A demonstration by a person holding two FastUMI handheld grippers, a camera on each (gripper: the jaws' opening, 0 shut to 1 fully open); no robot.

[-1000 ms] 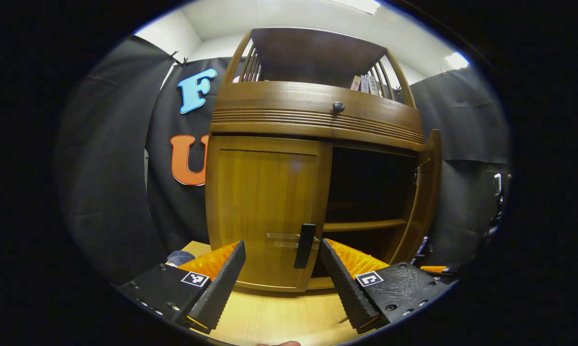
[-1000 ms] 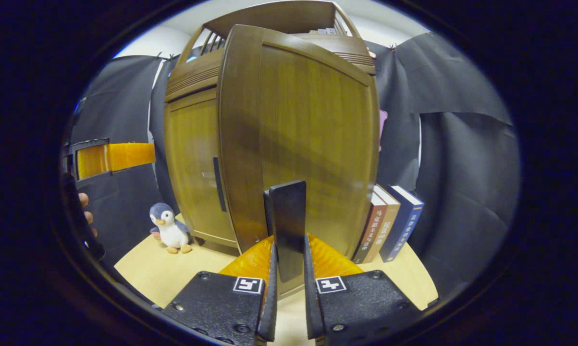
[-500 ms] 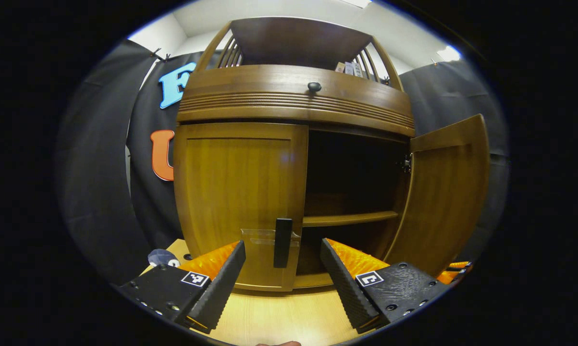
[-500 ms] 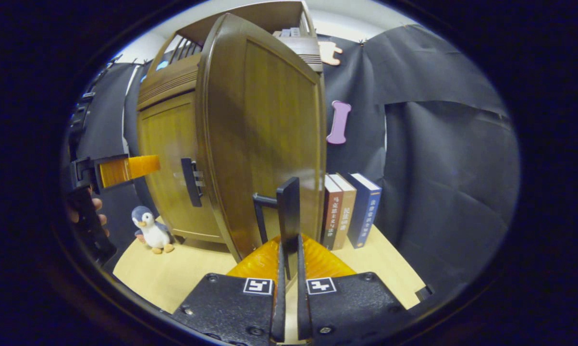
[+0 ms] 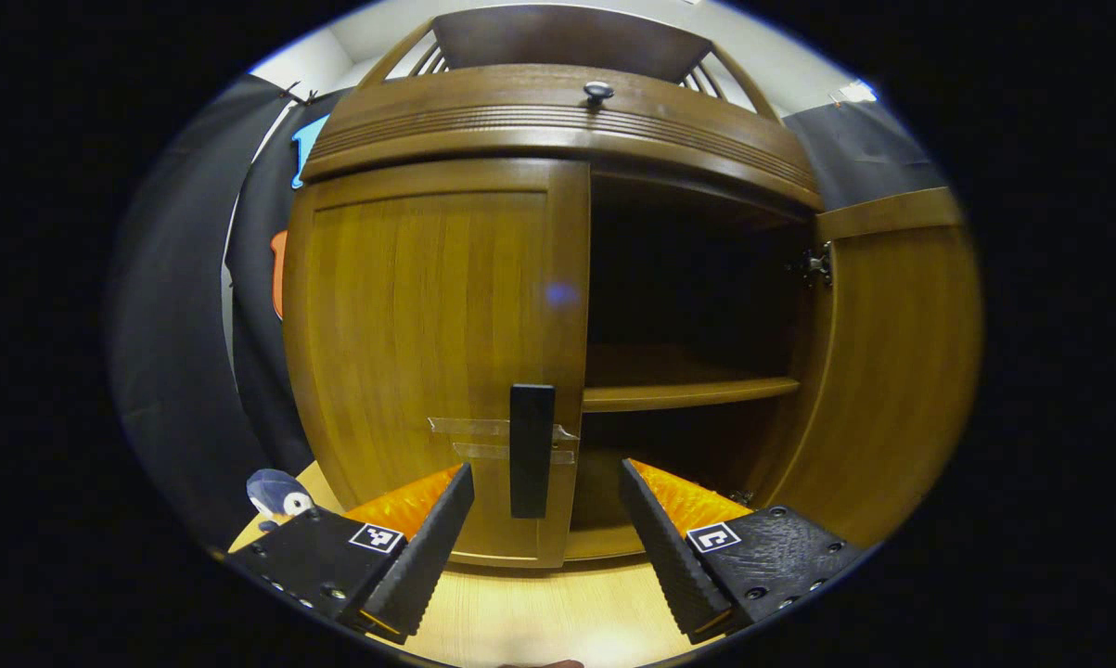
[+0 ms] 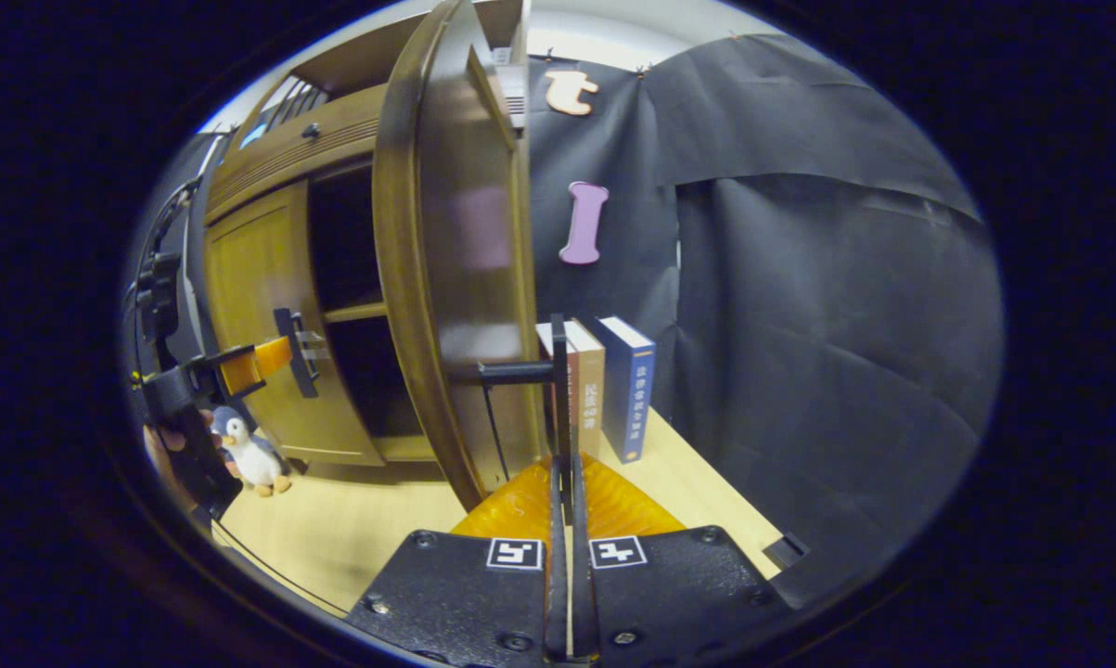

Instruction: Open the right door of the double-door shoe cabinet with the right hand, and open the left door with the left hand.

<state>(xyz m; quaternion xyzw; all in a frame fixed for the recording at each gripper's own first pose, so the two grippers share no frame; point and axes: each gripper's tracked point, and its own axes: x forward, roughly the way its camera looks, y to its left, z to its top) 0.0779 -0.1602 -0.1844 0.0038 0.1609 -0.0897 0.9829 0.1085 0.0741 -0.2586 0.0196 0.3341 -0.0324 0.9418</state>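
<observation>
Your right gripper [image 6: 565,464] is closed on the right door's handle [image 6: 558,390], a thin dark bar that stands upright between its two fingers at about 12 o'clock from the tips. Both fingers press the bar from either side with almost no gap. The right door [image 6: 446,278] is swung wide open, seen nearly edge-on, rising from the handle toward 11 o'clock in the right gripper view. In the left gripper view the same door [image 5: 891,371] stands open at 3 o'clock, its hinge showing near the top.

Your left gripper [image 5: 546,520] is spread open, its fingers well apart. The left door's handle [image 5: 531,450], a dark upright bar, sits at 12 o'clock from the fingertips, in the gap between them but touching neither finger. The left door [image 5: 428,353] is closed, flat against the shoe cabinet [image 5: 558,121], filling the area from 10 to 12 o'clock. To the right of it, the open compartment is dark, with one shelf [image 5: 687,394] at 1 o'clock.

In the right gripper view, your left gripper [image 6: 251,362] shows at 9 o'clock, held in a hand [image 6: 173,445], its tip just beside the left door's handle. A toy penguin [image 6: 247,455] stands on the table [image 6: 353,529] below it. Three books [image 6: 613,390] stand upright just right of the gripped handle, at 1 o'clock.
</observation>
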